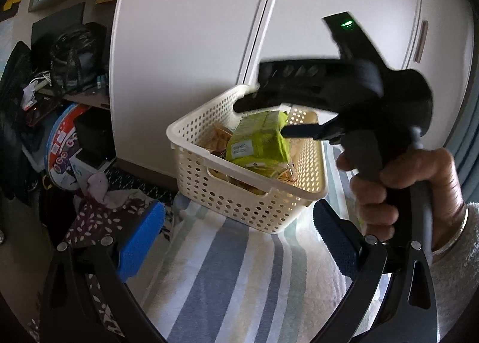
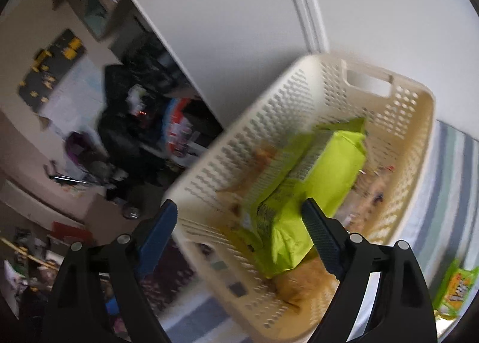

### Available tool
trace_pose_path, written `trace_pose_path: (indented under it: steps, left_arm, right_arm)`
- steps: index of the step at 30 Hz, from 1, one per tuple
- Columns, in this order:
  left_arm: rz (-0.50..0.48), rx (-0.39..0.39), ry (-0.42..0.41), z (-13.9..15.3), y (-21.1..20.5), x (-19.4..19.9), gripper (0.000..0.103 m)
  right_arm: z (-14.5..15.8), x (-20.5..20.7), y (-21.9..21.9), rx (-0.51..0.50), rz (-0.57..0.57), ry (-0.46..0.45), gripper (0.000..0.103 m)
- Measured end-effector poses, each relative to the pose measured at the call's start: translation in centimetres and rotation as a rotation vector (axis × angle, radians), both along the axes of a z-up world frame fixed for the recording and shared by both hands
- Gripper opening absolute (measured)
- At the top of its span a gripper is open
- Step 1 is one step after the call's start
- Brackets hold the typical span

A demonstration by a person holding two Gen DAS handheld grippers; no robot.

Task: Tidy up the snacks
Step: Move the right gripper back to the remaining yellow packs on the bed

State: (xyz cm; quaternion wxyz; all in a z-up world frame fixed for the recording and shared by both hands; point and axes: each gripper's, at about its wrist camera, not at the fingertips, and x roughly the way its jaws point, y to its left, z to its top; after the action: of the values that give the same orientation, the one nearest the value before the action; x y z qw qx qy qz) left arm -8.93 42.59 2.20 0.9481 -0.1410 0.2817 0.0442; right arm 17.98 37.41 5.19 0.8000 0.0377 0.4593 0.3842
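Green snack pack lies lengthwise in the basket; right gripper released, left gripper released.

White cupboard doors, striped cloth, cluttered shelves, perhaps a dark bag

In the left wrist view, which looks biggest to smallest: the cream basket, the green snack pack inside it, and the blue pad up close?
1. Cream basket
2. Green snack pack
3. Blue pad

The pad sits nearest the camera, so its rank against the pack is unsure.

Both grippers, left and right, apparently spread open.
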Motion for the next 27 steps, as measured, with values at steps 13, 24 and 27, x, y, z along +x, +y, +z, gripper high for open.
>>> trace_pose_path:
  steps: [13, 24, 27]
  left_arm:
    - [0.004, -0.009, 0.003, -0.3, 0.3, -0.1, 0.1]
    - [-0.018, 0.011, 0.015, -0.5, -1.0, 0.1, 0.101]
    - [-0.026, 0.022, 0.028, -0.6, -1.7, 0.4, 0.101]
  right_arm:
    - [1.1, -1.7, -2.0, -0.066, -0.04, -0.119, 0.085]
    - [-1.1, -3.2, -15.6, -0.127, -0.252, -0.096, 0.085]
    - [-2.9, -3.5, -19.8, -0.187, -0.342, -0.057, 0.085]
